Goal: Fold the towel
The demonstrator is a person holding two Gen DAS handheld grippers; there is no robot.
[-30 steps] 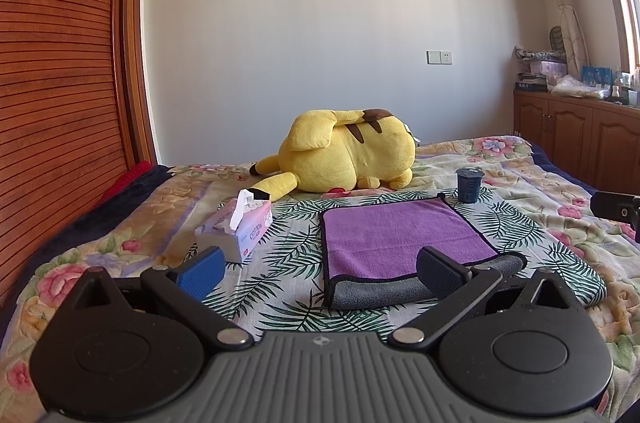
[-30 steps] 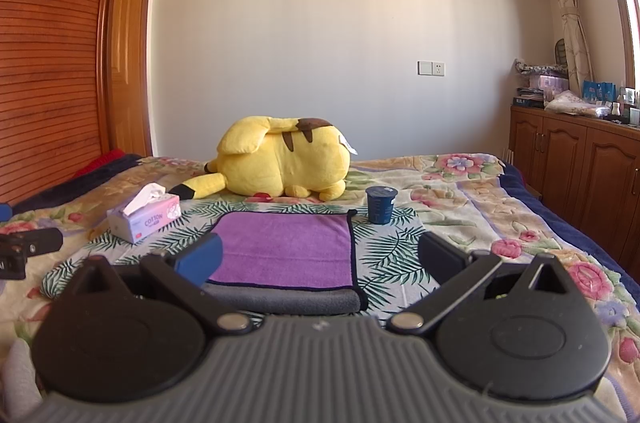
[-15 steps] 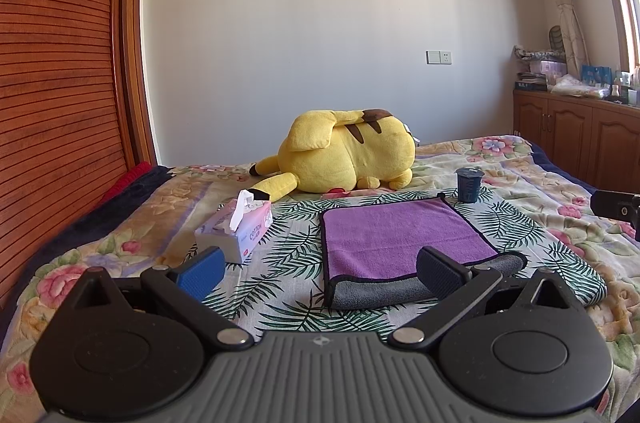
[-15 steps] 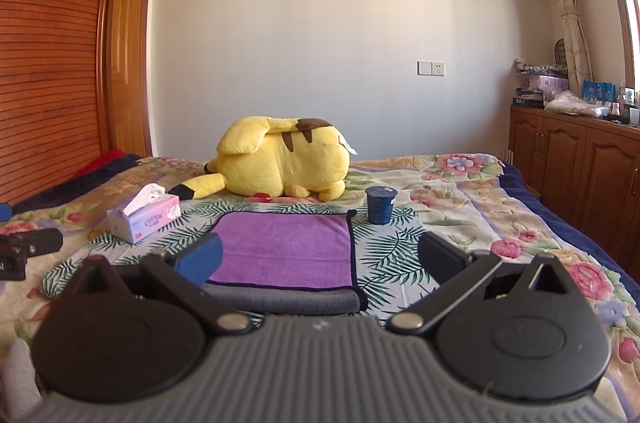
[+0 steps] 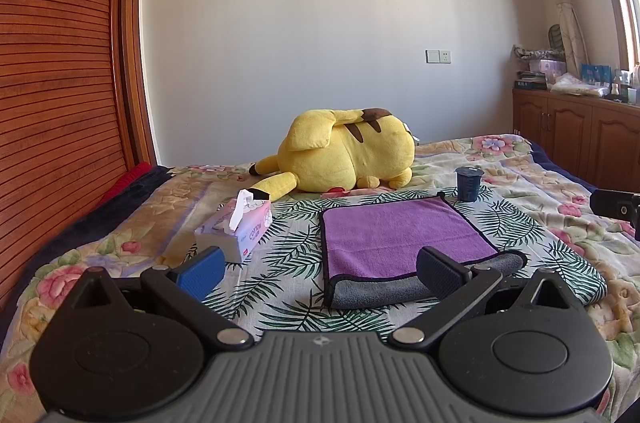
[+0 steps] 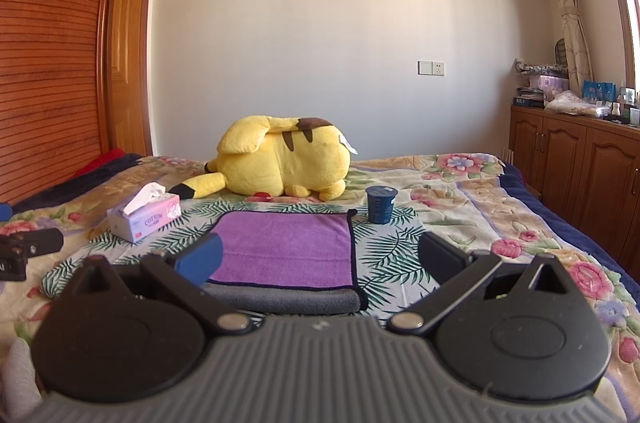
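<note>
I hold both tongs back over the floral bedspread (image 5: 520,179), neither touching anything. The left tongs (image 5: 320,265) stand wide apart and empty, and so do the right tongs (image 6: 318,255). The purple microfibre towel with grey underside (image 6: 286,243) lies flat on the palm-leaf cloth (image 6: 392,247), its near edge already turned up so the grey shows, with the dark blue cup (image 6: 381,203) near its far right corner. I judge one fold done; next I must reach down to the corners of one edge, close on them together, and carry them across evenly.
</note>
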